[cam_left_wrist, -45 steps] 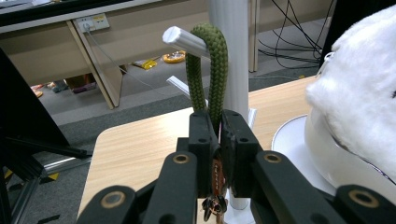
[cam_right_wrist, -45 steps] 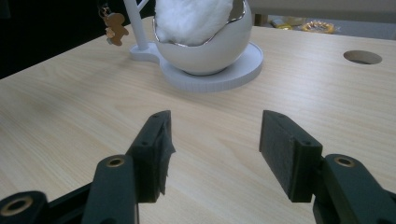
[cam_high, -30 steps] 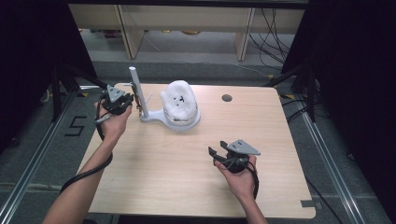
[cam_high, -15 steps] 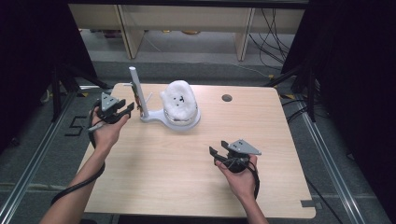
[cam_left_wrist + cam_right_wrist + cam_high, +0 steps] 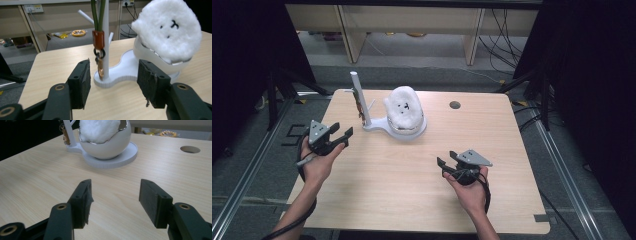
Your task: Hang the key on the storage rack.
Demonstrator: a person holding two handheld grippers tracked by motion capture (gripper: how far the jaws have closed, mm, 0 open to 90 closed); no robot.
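One white stand [image 5: 363,118], one keyring [image 5: 99,53] hanging on it, one fluffy white toy [image 5: 404,107]. Left gripper [image 5: 338,137] fingers have just been opening, now wide apart, empty; right gripper [image 5: 448,161] fingers apart, empty.

We hold two black grippers, left [image 5: 341,136] and right [image 5: 446,160], each topped behind its fingers [image 5: 80,83] by a grey three-cornered plate; brass-ringed screw holes sit behind the pads; black cables trail rearward.

Table evenly lit, surroundings dark; claw-view foregrounds slightly soft.
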